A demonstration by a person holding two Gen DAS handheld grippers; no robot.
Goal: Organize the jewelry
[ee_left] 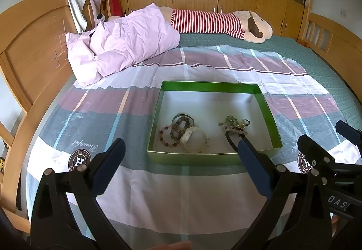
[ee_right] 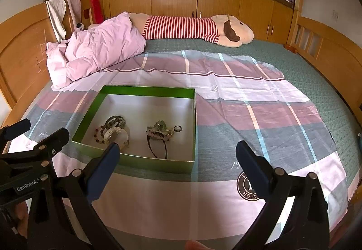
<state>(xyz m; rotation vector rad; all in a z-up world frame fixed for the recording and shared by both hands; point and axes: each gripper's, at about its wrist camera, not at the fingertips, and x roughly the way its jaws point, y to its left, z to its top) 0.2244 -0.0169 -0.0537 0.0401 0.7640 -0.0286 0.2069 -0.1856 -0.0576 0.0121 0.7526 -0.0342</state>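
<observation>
Jewelry (ee_left: 181, 134) lies inside green box (ee_left: 210, 86); both grippers' fingers (ee_left: 253, 159) spread wide, empty.

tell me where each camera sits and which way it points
Left wrist: rides the left gripper, low over the plaid sheet, facing the green box almost head on; its two open fingers frame the view, and the right gripper pokes in at the right edge.
Right wrist: rides the right gripper, aimed the same way from further right, so the green box sits left of centre; the left gripper shows at left.
Shared: box, bracelets, pink quilt, striped plush toy.
</observation>
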